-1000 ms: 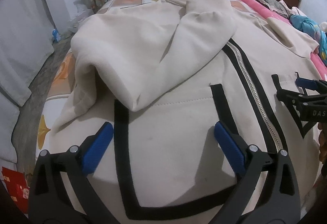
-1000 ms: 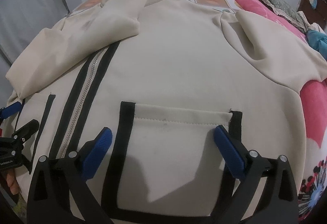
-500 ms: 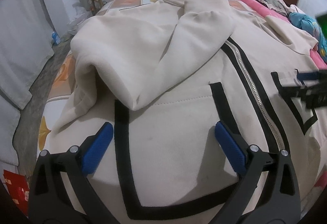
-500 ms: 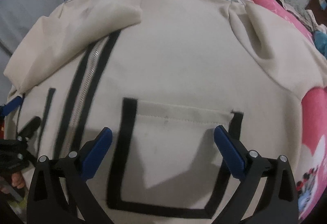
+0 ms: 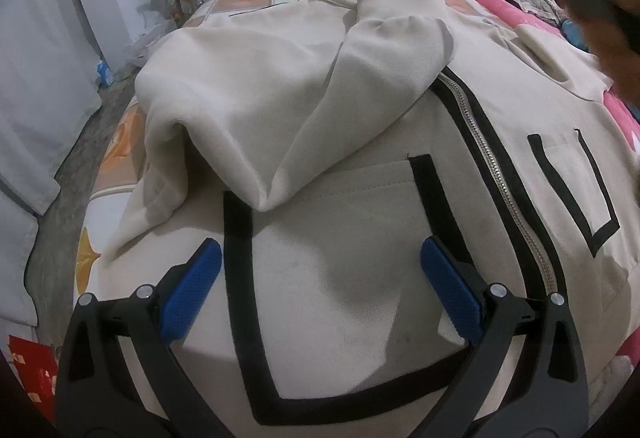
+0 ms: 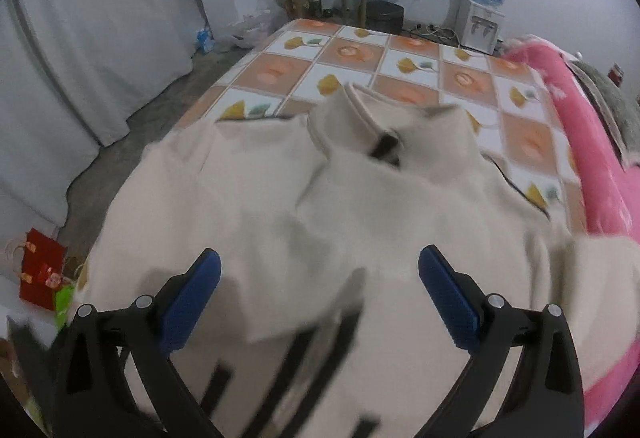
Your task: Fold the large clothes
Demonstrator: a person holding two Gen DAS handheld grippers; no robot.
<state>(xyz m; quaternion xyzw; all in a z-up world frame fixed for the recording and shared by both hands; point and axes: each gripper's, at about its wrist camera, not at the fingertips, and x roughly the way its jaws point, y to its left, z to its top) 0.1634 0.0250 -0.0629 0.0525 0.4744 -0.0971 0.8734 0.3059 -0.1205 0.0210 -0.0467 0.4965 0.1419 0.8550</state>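
Both my left gripper (image 5: 320,292) and right gripper (image 6: 319,292) hang wide open, empty, above the soft, thick cream jacket (image 5: 360,238), best pinched at its hem.

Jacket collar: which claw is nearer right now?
Right. The right claw is raised over the jacket's chest, facing the collar. The left claw sits back at the hem over the pocket.

Left gripper (image 5: 320,294): two black plastic arms with triangular cut-outs, each tipped with a blue textured pad (image 5: 188,294) and fitted with two silver round-head screws. Right gripper (image 6: 319,294): identical build, with black arms, blue ribbed pads (image 6: 447,300) and paired silver screws at the pivots.
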